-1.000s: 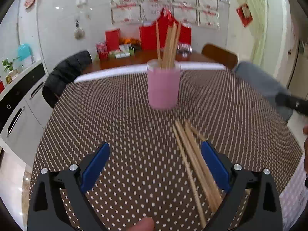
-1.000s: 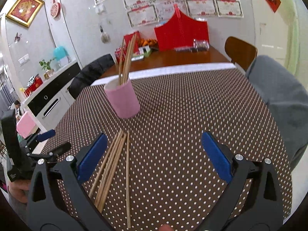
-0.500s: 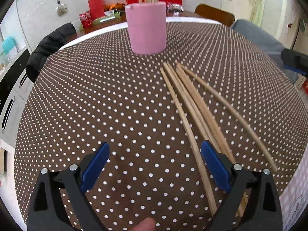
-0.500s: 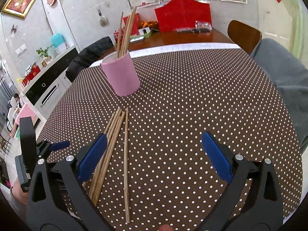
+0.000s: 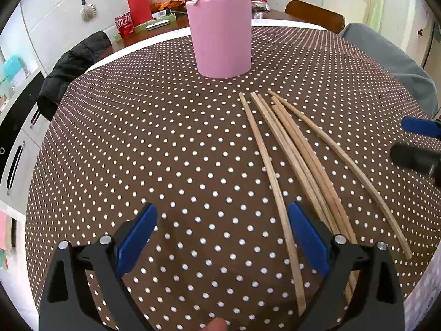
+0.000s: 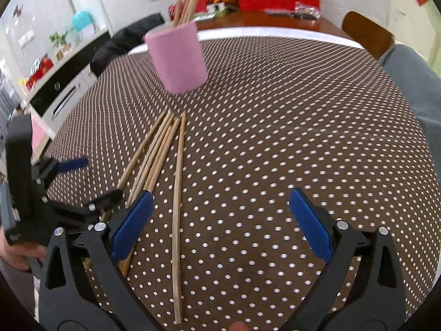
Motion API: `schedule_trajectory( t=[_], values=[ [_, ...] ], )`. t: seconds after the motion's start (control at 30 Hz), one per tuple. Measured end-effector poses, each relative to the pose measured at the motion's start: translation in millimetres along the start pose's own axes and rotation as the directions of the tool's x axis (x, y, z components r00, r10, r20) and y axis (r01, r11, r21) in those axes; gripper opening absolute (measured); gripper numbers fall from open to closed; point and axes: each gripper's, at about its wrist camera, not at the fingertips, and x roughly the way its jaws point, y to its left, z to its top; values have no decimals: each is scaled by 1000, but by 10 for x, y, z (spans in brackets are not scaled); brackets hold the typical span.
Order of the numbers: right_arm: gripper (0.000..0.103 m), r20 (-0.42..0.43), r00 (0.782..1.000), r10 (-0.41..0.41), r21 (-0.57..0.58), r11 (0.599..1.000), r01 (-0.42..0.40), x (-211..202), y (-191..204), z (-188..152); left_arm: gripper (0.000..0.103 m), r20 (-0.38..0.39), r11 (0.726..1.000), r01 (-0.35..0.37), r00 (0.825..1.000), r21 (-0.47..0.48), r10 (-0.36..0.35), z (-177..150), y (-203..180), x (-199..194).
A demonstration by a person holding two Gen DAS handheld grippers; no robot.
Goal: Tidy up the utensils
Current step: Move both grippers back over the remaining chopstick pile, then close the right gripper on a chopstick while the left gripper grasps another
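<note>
Across the lower half of the left wrist frame, the left gripper [image 5: 222, 237] has its blue-padded jaws spread wide and holds nothing. Five loose wooden chopsticks [image 5: 296, 151] lie flat on the brown polka-dot tablecloth [image 5: 137, 151], fanned from centre right toward the lower right. Their long axes run from near the pink cylindrical holder cup [image 5: 222, 37], at upper centre, down toward the camera. The leftmost stick passes just inside the right-hand jaw; the rest lie outside it, to the right. The cup stands upright and already holds several chopsticks.

Seen from the right wrist frame, the right gripper [image 6: 220, 220] is likewise spread and empty. Here the same bundle [image 6: 154, 157] runs from centre toward the lower left, with one single chopstick [image 6: 177, 193] lying between the jaws, nearer the left-hand pad. The cup [image 6: 177, 60] appears at upper centre left.

Judgement: both tools are near the sticks, and the stick axes run roughly parallel to each tool's fingers. A pinch across a stick therefore needs only a small sideways shift. The right gripper already straddles the outlying stick and appears better placed for it.
</note>
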Motion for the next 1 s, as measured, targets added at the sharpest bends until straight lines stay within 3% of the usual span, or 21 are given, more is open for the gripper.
schedule_trajectory(
  t=[0.23, 0.3, 0.53, 0.67, 0.77, 0.93, 1.0],
  values=[
    [96, -54, 998, -9, -64, 998, 5, 195, 180, 25, 94, 2, 1000, 6, 1000, 20, -6, 189, 124, 94],
    [90, -61, 998, -10, -77, 997, 6, 237, 227, 60, 94, 4, 1000, 4, 1000, 26, -4, 286, 151, 133],
    [67, -105, 994, -41, -138, 990, 26, 474, 407, 148, 92, -3, 998, 3, 1000, 55, -3, 571, 98, 310],
    [35, -92, 993, -71, -185, 981, 53, 510, 519, 195, 85, -20, 997, 71, 997, 31, -70, 636, 70, 382],
    [23, -95, 993, -66, -217, 975, 44, 527, 602, 202, 69, -17, 994, 106, 994, 35, -105, 659, 63, 395],
    [8, -101, 993, -60, -209, 977, 38, 488, 562, 167, 21, -15, 987, 136, 991, 80, -136, 694, -1, 412],
    [8, -101, 994, -52, -195, 980, 31, 456, 506, 152, 11, -20, 985, 141, 990, 98, -140, 689, -39, 406]
  ],
)
